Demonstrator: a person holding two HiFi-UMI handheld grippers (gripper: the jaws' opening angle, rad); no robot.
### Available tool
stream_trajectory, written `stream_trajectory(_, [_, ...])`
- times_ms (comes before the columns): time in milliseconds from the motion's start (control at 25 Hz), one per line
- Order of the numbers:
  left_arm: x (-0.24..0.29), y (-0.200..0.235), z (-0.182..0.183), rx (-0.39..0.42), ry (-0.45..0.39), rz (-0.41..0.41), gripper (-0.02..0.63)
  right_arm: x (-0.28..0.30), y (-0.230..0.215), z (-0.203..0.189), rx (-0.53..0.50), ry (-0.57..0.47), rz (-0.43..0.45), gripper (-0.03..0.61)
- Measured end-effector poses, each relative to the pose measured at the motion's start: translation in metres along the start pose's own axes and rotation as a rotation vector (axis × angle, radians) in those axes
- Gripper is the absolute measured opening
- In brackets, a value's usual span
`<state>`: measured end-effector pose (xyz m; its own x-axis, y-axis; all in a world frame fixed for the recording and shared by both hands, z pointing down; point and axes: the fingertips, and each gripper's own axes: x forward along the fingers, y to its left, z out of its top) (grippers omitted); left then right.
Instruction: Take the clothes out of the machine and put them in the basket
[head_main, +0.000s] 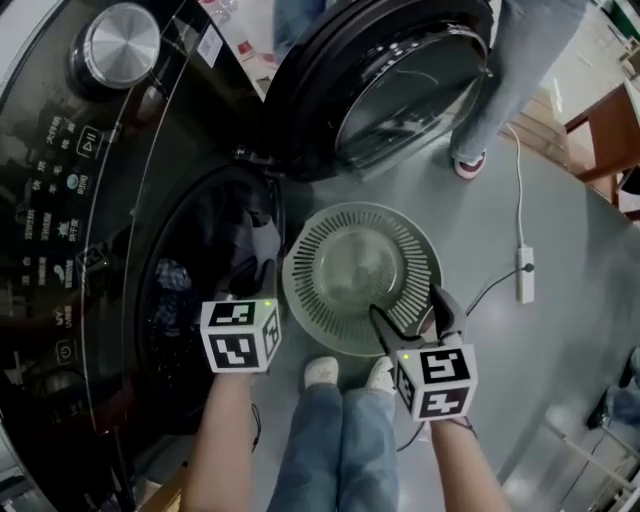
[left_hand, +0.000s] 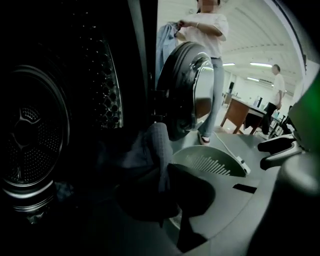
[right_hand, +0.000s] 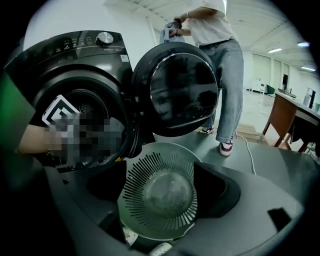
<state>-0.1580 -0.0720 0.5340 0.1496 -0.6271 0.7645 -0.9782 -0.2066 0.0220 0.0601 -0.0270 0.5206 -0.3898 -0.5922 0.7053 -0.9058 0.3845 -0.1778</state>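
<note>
Left hand-held gripper (head_main: 263, 275) angled down at machine (head_main: 100, 200) opening, jaws clamped on grey garment (left_hand: 150, 150), bunched at opening edge. Right hand-held gripper (head_main: 412, 318) above green basket (head_main: 300, 290) on floor (head_main: 520, 190), jaws apart.

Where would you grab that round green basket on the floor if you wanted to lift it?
Probably at its rim: the basket stands upright and empty with a thin slotted wall, so the open right tongs above it could straddle the rim from straight overhead.

Grey garment (left_hand: 150, 150) at open black machine's (head_main: 60, 150) mouth; round green slotted basket (head_main: 310, 262) beside.
</note>
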Motion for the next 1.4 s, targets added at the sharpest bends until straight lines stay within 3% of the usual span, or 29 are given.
stream_trajectory(360, [-0.016, -0.077, 0.010, 0.085, 0.046, -0.181, 0.040, -0.025, -0.024, 0.004, 0.072, -0.018, -0.047, 0.407])
stream_trajectory(600, [-0.022, -0.131, 0.030, 0.081, 0.028, -0.293, 0.040, -0.041, -0.048, 0.000, 0.130, -0.017, -0.103, 0.396])
stream_trajectory(920, [-0.036, -0.201, 0.046, 0.171, 0.002, -0.466, 0.040, -0.058, -0.083, -0.013, 0.202, -0.014, -0.176, 0.383])
stream_trajectory(1000, [-0.041, -0.218, 0.051, 0.160, -0.010, -0.534, 0.040, -0.061, -0.089, -0.017, 0.212, -0.011, -0.190, 0.380])
stream_trajectory(1120, [-0.046, -0.234, 0.056, 0.081, -0.021, -0.642, 0.040, -0.063, -0.097, -0.021, 0.230, -0.012, -0.204, 0.376])
stream_trajectory(1240, [-0.043, -0.236, 0.048, 0.108, 0.019, -0.645, 0.041, -0.064, -0.099, -0.022, 0.240, -0.013, -0.207, 0.371])
stream_trajectory(1400, [-0.030, -0.229, 0.033, 0.208, 0.063, -0.549, 0.044, -0.061, -0.097, -0.021, 0.225, -0.009, -0.200, 0.368])
